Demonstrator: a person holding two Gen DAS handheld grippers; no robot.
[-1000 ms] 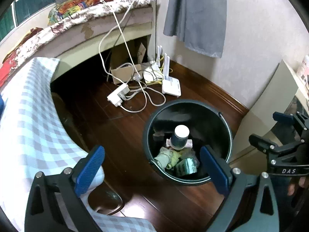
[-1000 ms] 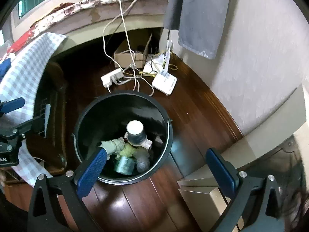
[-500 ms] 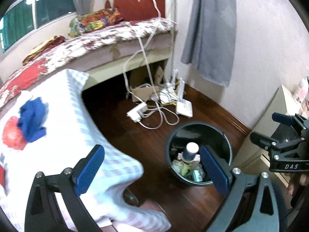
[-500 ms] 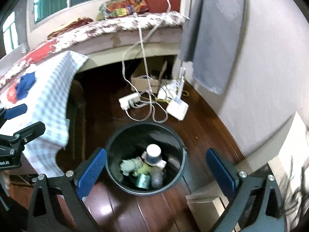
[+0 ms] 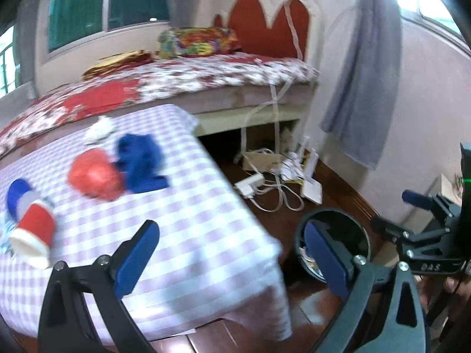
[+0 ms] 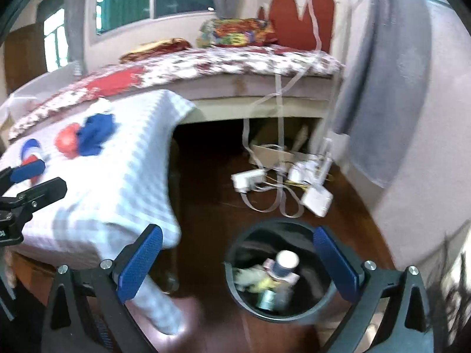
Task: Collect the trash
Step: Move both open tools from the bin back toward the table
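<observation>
Left wrist view reads "DAS" on the right tongs (image 5: 424, 229); both tongs released; red cup (image 5: 32, 234) lies on the table (image 5: 206, 220), mouth toward near-left.

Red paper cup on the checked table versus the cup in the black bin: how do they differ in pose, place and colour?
The red cup lies on its side on the checked tablecloth, open mouth toward the camera; the bin cup stands upright among trash inside the black bin. The red cup is red outside with a pale inside; the bin cup is dark with a white top. The red cup is uncollected; the bin cup is already binned. Both are blurred, and neither is held.
</observation>
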